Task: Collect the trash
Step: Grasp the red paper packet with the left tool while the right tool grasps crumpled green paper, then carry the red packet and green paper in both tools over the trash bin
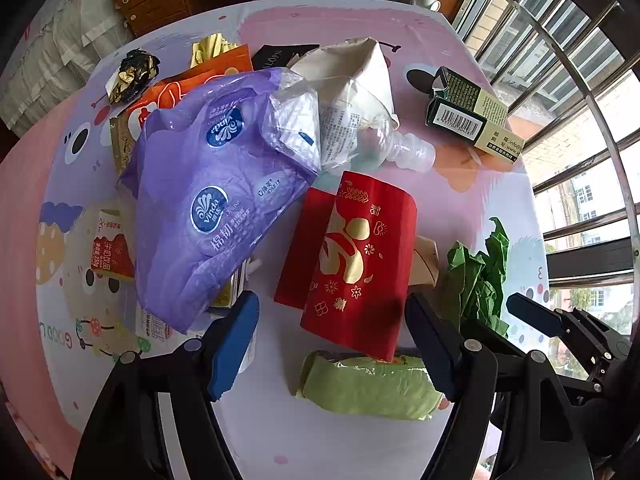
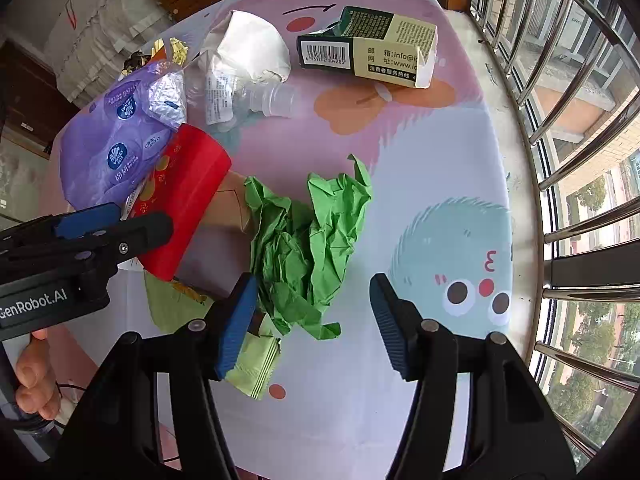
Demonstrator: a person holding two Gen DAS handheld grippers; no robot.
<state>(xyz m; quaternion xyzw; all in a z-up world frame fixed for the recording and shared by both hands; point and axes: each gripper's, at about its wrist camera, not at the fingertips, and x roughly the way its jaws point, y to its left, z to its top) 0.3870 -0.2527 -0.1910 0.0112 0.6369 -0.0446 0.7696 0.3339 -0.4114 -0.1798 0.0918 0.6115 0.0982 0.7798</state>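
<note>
Both of my grippers hang over a tabletop (image 2: 460, 152) covered in a pastel cartoon-print cloth, with trash scattered across it.

Left gripper (image 1: 334, 344): jaws spread wide, holding nothing. Between its fingers lies a pale green wrapper (image 1: 368, 388), with a red envelope (image 1: 352, 256) carrying gold ornament just beyond it, partly overlapping the wrapper's far edge.

Right gripper (image 2: 314, 322): also wide apart and empty. Crumpled green paper (image 2: 308, 240) sits just ahead, touching or nearly touching the left finger; I cannot tell which. A second light green packet (image 2: 256, 368) lies under that same finger.

Left of the red envelope is a purple plastic bag (image 1: 200, 200) printed "Vinda" in blue ovals, with Chinese characters and "Deluxe" faintly legible. Below its left side a small carton (image 1: 110, 248) shows red print with "350g". Far left: crumpled black-and-gold foil (image 1: 132, 74) and an orange package (image 1: 172, 96).

Centre far: a white paper bag (image 1: 352, 76) over a crushed clear bottle (image 1: 400, 148) with a small-print label I cannot read.

Far right: a torn dark green and cream box (image 2: 368, 46) with a barcode, "info@" and "www." fragments, plus Chinese text.

The other gripper's housing (image 2: 36, 304) reads "GenRobot.AI"; a hand (image 2: 34, 384) grips its handle at the near left.
</note>
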